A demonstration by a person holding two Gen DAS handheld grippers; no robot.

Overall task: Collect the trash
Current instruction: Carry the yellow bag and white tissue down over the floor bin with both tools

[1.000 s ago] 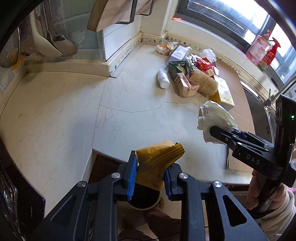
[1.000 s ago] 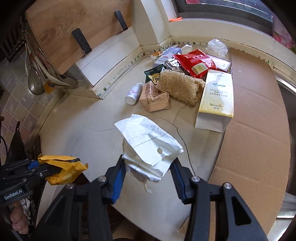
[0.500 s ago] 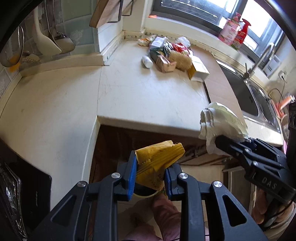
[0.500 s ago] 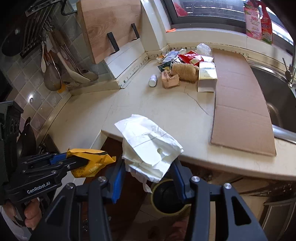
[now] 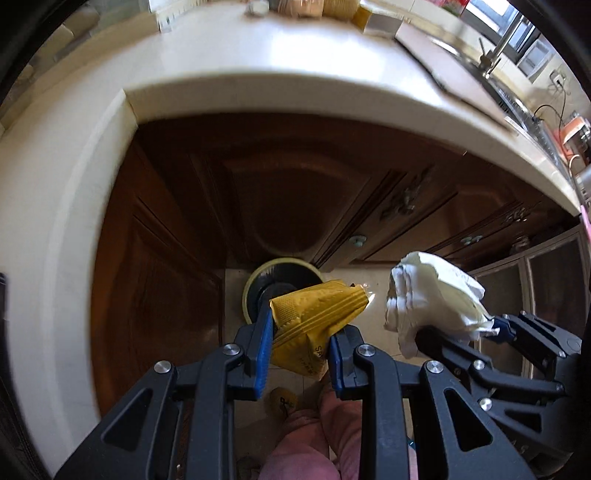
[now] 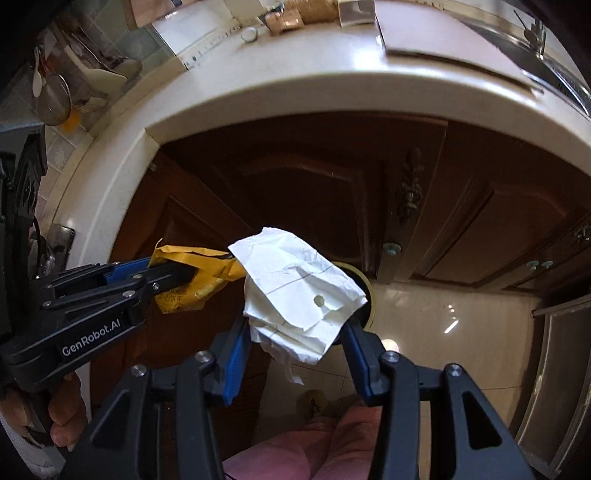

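My left gripper (image 5: 300, 345) is shut on a crumpled yellow snack wrapper (image 5: 314, 321), which also shows in the right wrist view as the yellow wrapper (image 6: 195, 273). My right gripper (image 6: 295, 332) is shut on a crumpled white paper bag (image 6: 299, 295), seen from the left as a white bundle (image 5: 432, 299). Both point steeply down over the floor, side by side. A round bin with a yellowish rim (image 5: 255, 280) stands below on the floor against the cabinet, partly hidden behind the wrapper; in the right wrist view only its rim (image 6: 371, 299) peeks out behind the paper.
A pale stone counter edge (image 5: 295, 88) arcs overhead, with brown wooden cabinet doors (image 5: 295, 192) beneath. Trash packets (image 6: 295, 14) and a cardboard sheet (image 6: 424, 40) lie far back on the counter. A sink (image 5: 491, 74) sits right. A pink-clad leg (image 5: 306, 443) and slipper are below.
Both grippers have swung off the counter and down in front of the cabinet, each still clamped on its trash. The floor bin has come nearer, and the view tilted more downward.
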